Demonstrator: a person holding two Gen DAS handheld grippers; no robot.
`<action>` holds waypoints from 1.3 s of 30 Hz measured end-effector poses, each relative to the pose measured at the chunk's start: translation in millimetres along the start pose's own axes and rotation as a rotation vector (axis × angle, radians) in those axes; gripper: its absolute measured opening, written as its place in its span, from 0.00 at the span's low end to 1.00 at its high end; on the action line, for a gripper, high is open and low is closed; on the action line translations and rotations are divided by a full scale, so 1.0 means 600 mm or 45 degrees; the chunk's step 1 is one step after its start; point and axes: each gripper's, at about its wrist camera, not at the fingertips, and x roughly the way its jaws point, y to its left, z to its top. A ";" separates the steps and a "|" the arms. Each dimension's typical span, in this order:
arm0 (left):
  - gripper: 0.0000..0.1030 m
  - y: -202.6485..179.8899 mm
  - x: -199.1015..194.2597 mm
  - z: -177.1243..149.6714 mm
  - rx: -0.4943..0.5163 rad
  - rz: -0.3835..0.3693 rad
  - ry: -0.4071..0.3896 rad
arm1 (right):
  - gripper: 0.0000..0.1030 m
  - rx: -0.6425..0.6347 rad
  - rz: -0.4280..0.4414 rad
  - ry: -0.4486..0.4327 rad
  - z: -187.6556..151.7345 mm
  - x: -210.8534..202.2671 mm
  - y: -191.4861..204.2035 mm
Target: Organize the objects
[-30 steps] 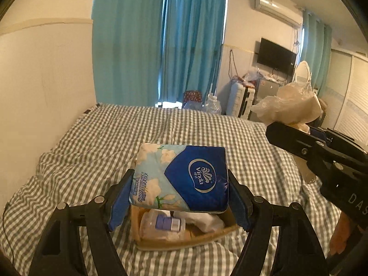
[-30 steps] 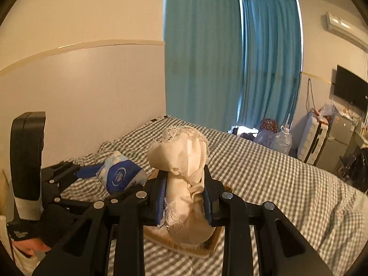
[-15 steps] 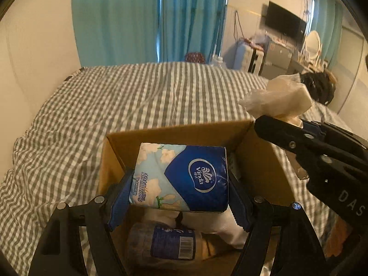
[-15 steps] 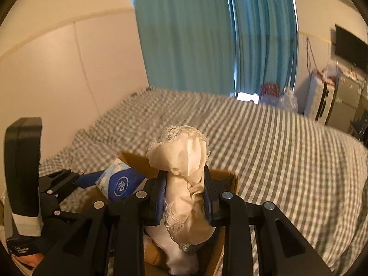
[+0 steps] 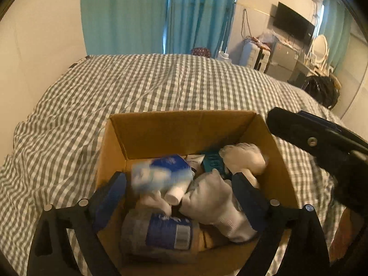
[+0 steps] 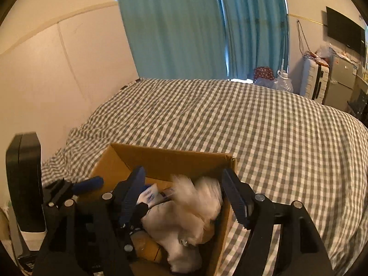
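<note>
1. The cardboard box (image 5: pixel 184 133) sits on the checked bed (image 5: pixel 138 85). Both hand-held grippers hang just over its open top.
2. The left hand-held gripper (image 5: pixel 179 193) has its jaws opening wide. The blue and white tissue pack (image 5: pixel 161 172) is between them, but the pads do not press on it. It looks blurry, as if it is dropping into the box.
3. The right hand-held gripper (image 6: pixel 184 195) has its jaws opening too. The cream cloth bundle (image 6: pixel 195 207) is between them, loose and blurry, and no pad squeezes it.
4. In the left view the tissue pack lies at about 11 o'clock from the middle of the jaws, with its long side running from 9 to 3 o'clock.
5. A bottle with a blue label (image 5: pixel 161 232) lies at 6 o'clock, and a white sock (image 5: pixel 214 204) at 3 o'clock.
6. I think both things are now in the box. The next move is likely to lift both hand-held grippers straight up, so the jaws do not catch the box walls.
</note>
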 end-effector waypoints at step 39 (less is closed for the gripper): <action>1.00 -0.104 -0.481 -0.158 0.111 0.118 -0.713 | 1.00 -0.168 -0.191 -0.649 -0.157 -0.563 0.089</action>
